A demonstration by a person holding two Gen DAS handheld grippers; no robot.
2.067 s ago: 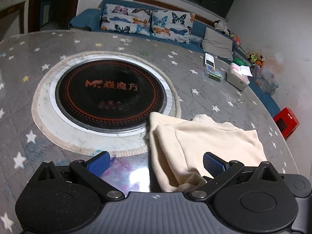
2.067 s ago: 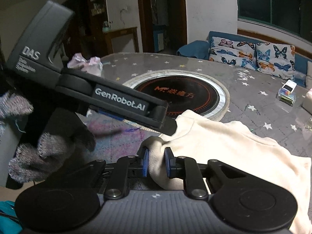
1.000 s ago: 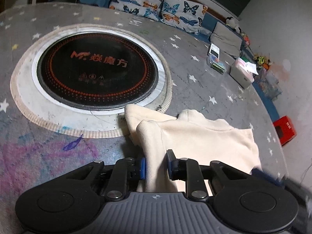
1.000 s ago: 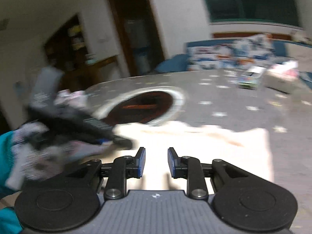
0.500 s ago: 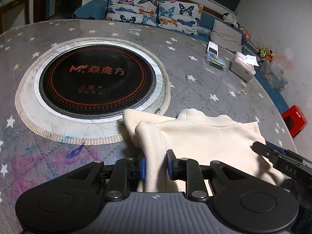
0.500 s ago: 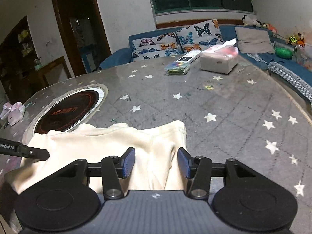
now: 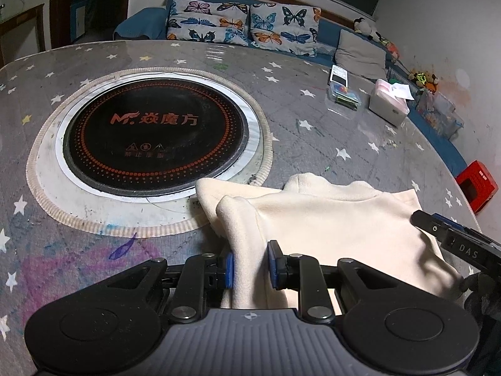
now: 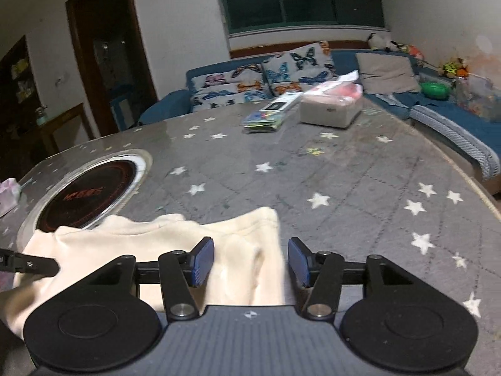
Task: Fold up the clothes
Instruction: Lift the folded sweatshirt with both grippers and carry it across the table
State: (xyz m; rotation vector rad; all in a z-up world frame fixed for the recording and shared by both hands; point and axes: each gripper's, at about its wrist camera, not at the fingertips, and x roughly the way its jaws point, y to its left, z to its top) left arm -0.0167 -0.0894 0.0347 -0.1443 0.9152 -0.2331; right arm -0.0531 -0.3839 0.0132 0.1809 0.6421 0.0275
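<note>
Cream fleece garment [image 7: 328,219] lies bunched on the near part of the counter [image 7: 297,119], just past both wrist cameras. Left hand-held gripper [image 7: 250,264]: blue pads narrow, clamped on a raised fold of the garment that runs up between them. From that view the cloth spreads toward 2 o'clock, and its far corner at 11 o'clock overlaps the pale ring around the induction hob [image 7: 156,134]. The right tool's black tip shows at 3 o'clock, over the garment's right edge.

Right hand-held gripper [image 8: 250,261]: pads wide apart, straddling the garment's [image 8: 156,244] right end; fleece sits in the gap, neither pad pressing it as far as the frame shows. The left tool's tip enters at 9 o'clock, on the cloth.

Counter surface: grey cover with white stars. Hob is a black disc with orange lettering, at 11 o'clock in the left view, 10 o'clock in the right view [image 8: 90,194].

Farther out, at 1 o'clock in the left view: a flat pack of coloured items [image 7: 344,94] and a white tissue box [image 7: 389,103], near each other. Beyond the counter's far edge, butterfly-print cushions [image 7: 244,25] rest on a blue sofa [image 8: 438,112].
</note>
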